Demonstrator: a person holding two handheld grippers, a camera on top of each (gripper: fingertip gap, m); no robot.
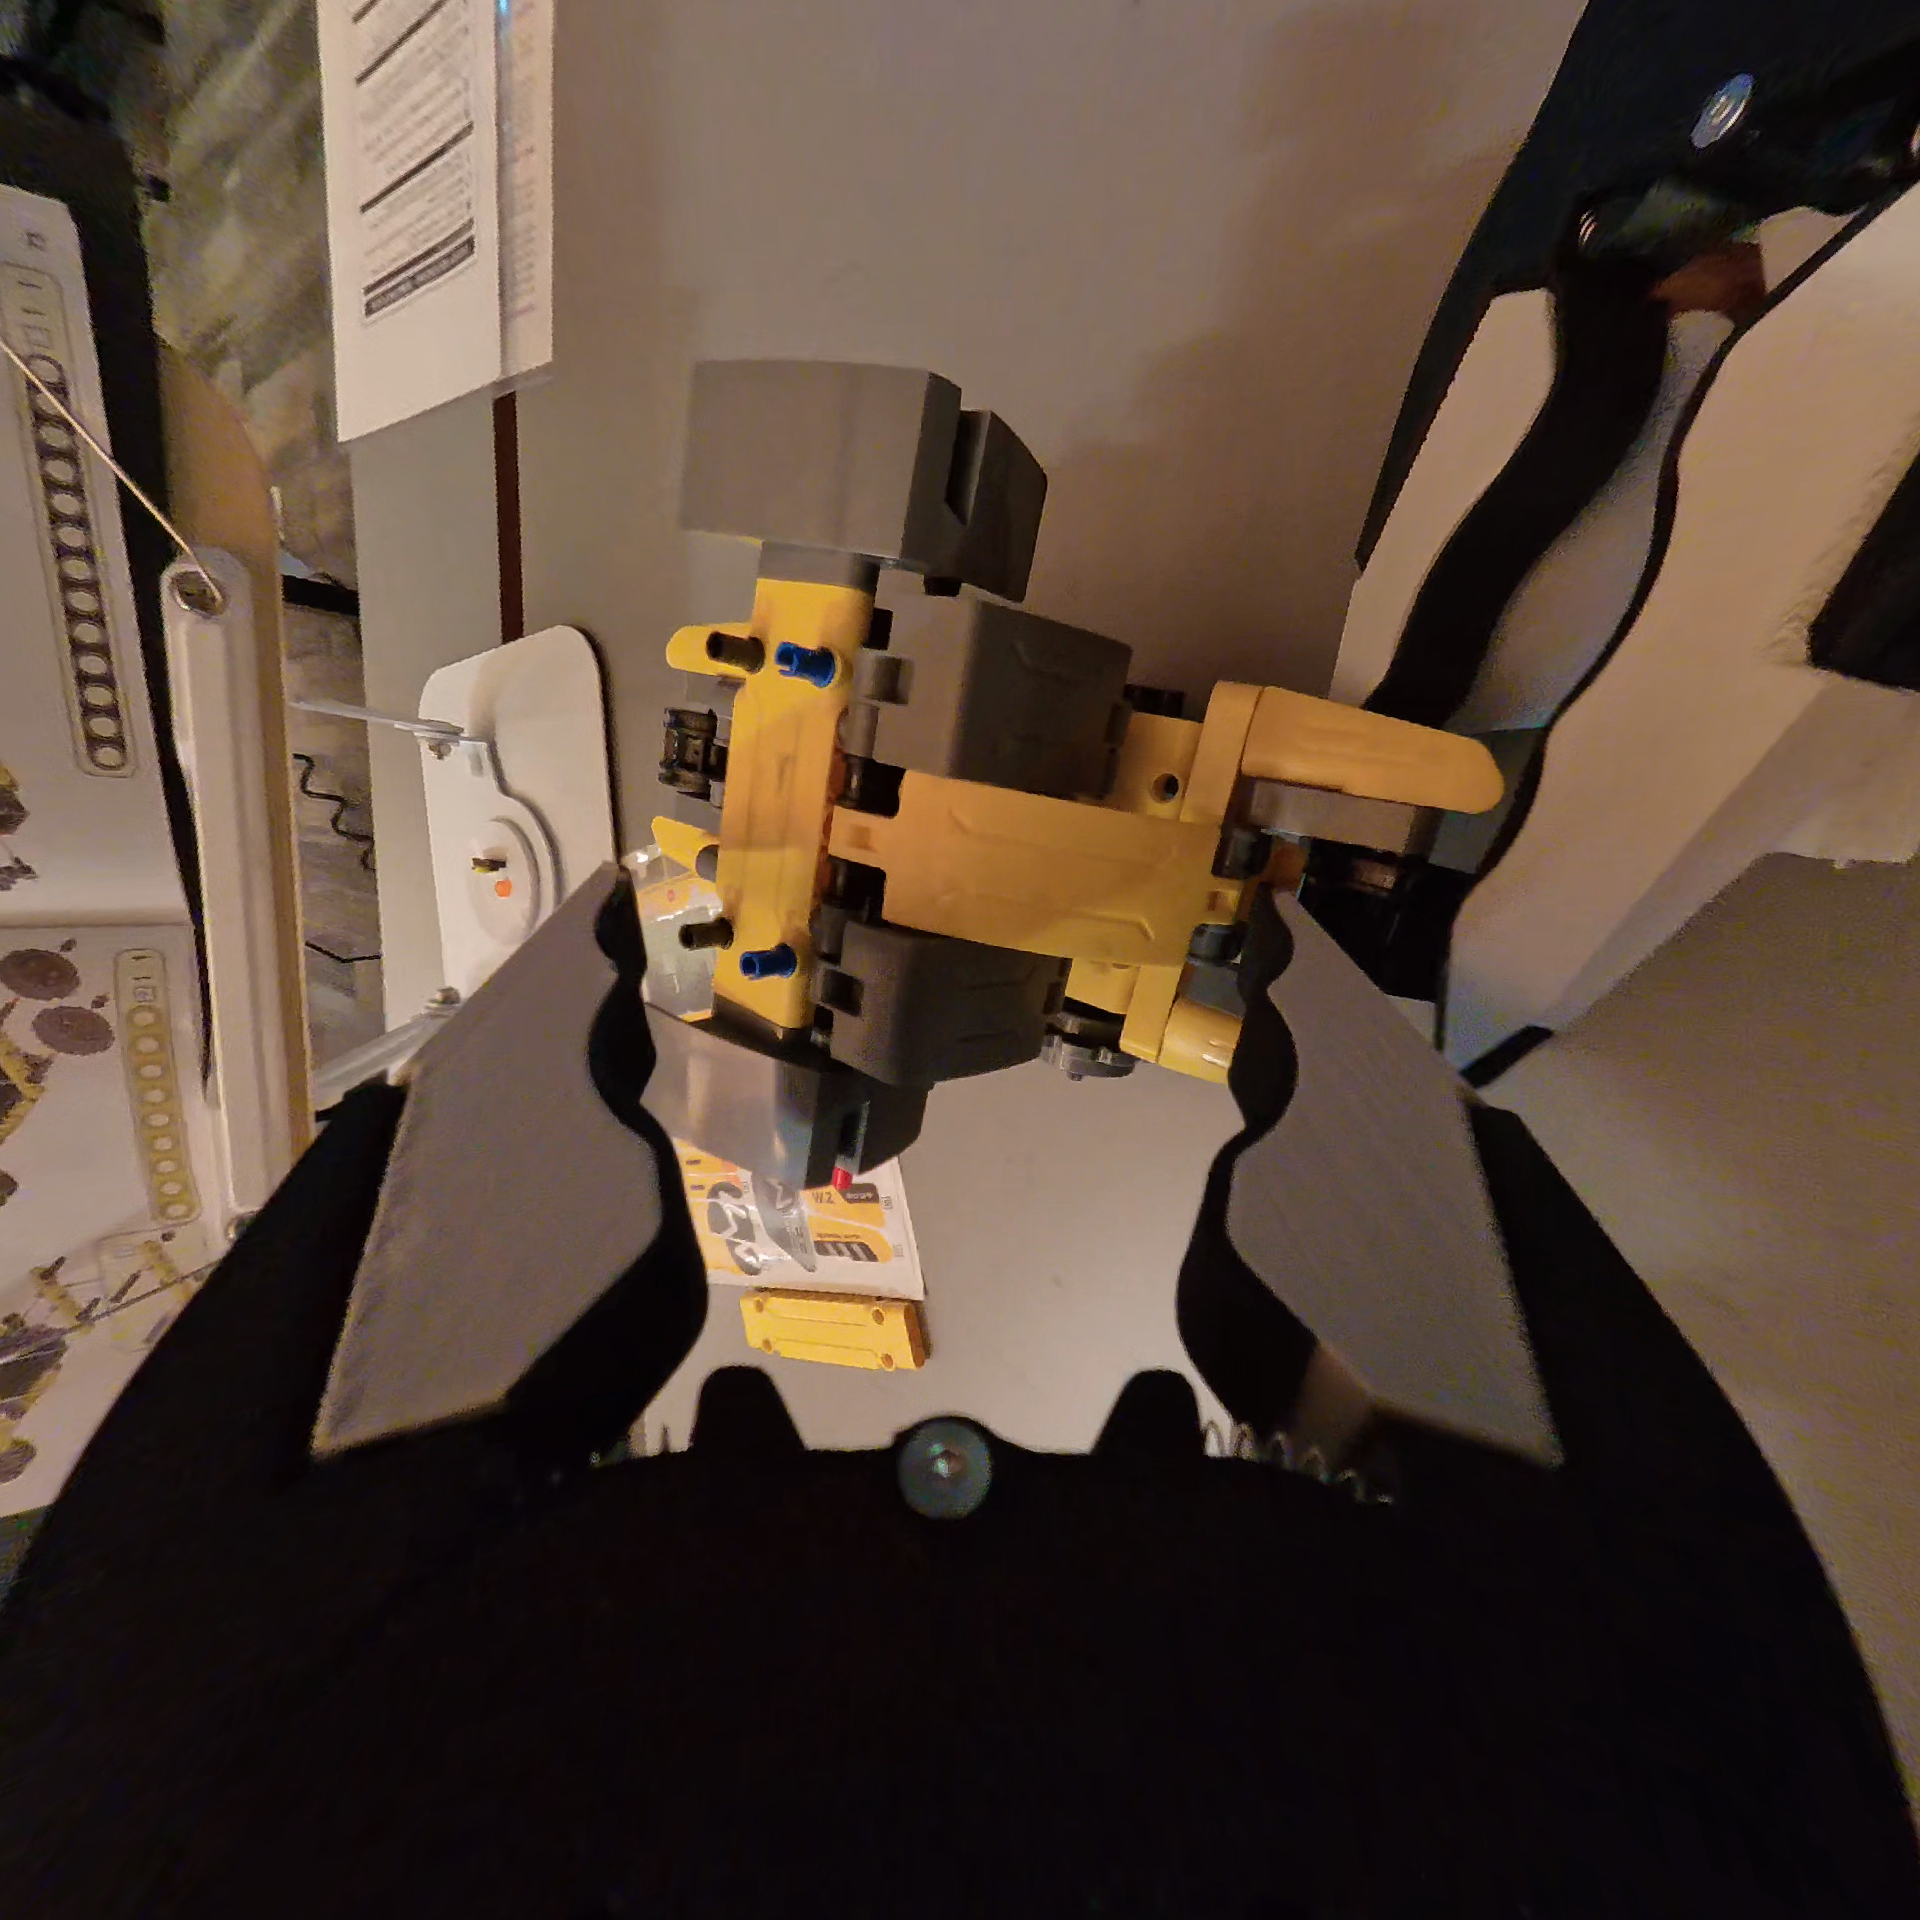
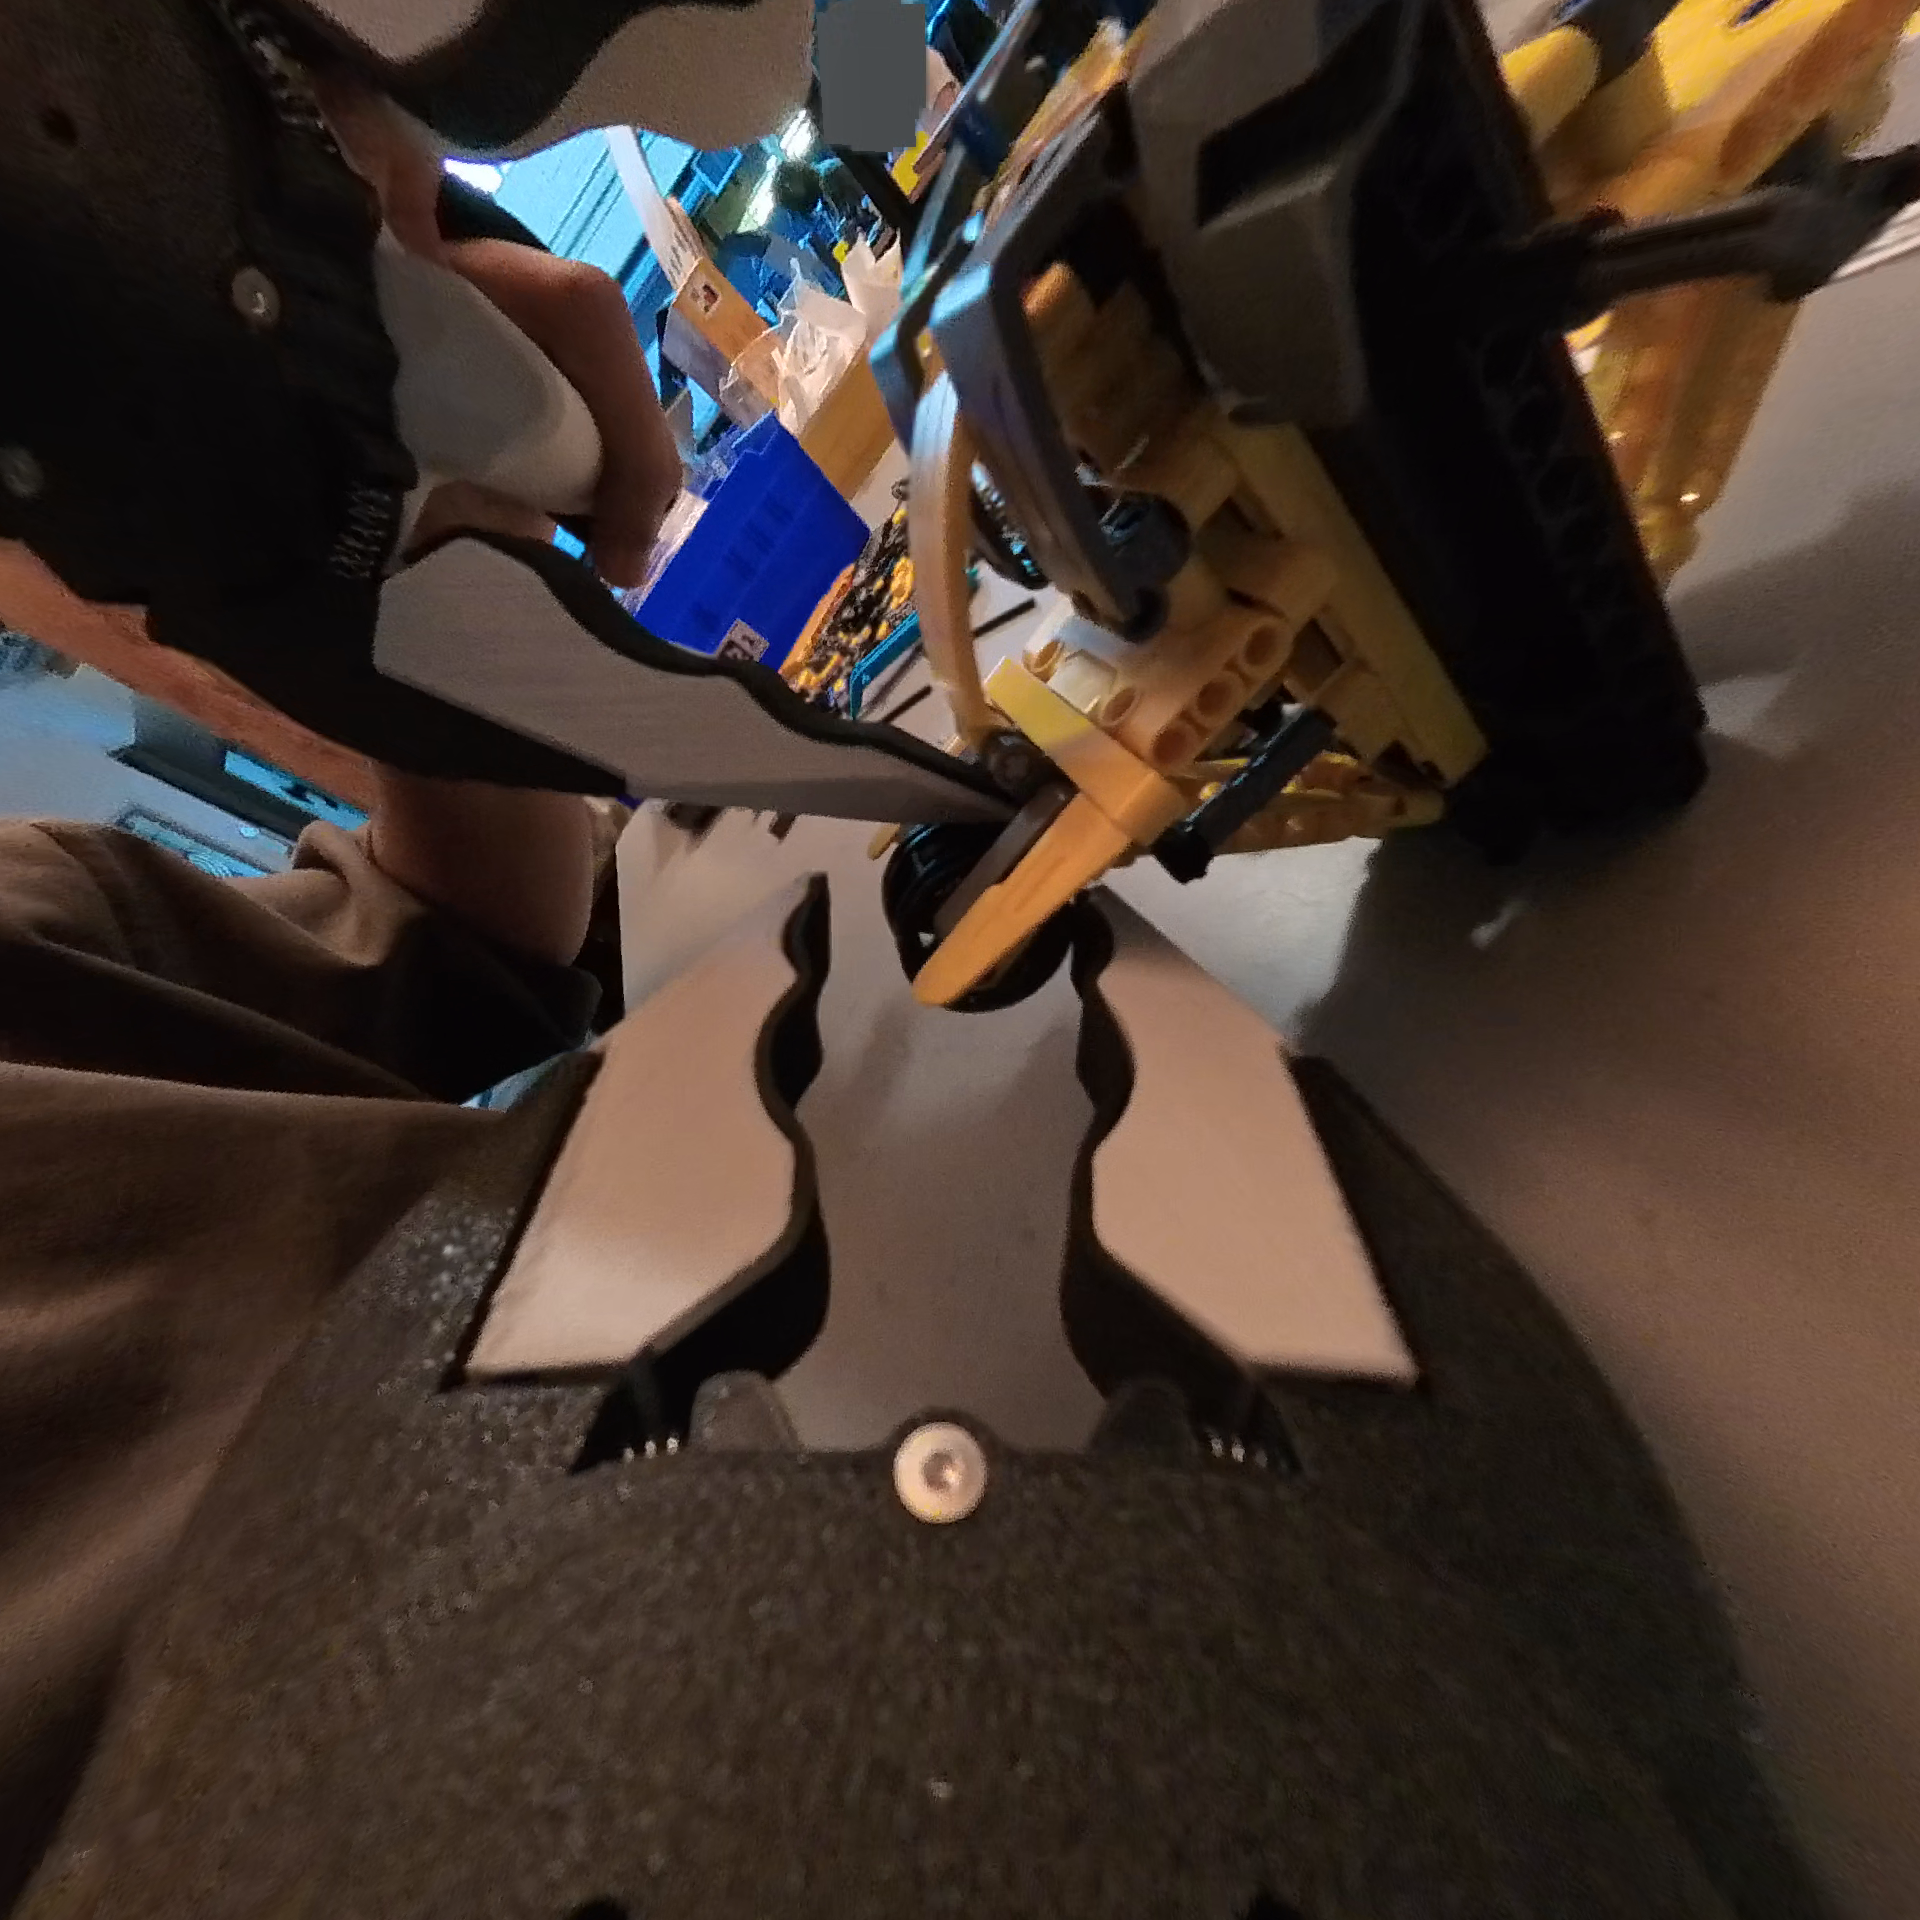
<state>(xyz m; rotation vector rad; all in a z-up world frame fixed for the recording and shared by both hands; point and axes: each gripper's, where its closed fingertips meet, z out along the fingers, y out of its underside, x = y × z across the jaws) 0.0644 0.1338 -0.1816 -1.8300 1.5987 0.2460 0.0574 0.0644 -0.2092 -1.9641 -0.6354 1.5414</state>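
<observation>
A yellow and grey brick-built vehicle model sits between the wide-spread fingers of my left gripper, which is shut on it and holds it tilted over the grey table. In the right wrist view the model shows its black underside, and a left finger presses its lower end. My right gripper is open. Its tips flank a small black round part with a yellow tab at the model's end. The right finger touches it, the left stands apart. The right gripper's black fingers show at the upper right.
A sticker sheet and a loose yellow beam lie on the table under the model. Instruction pages, a paper sheet and a white bracket are at the left. A blue bin, a hand and a brown sleeve show. The loose yellow beam lies around 20 cm away from my left fingertips.
</observation>
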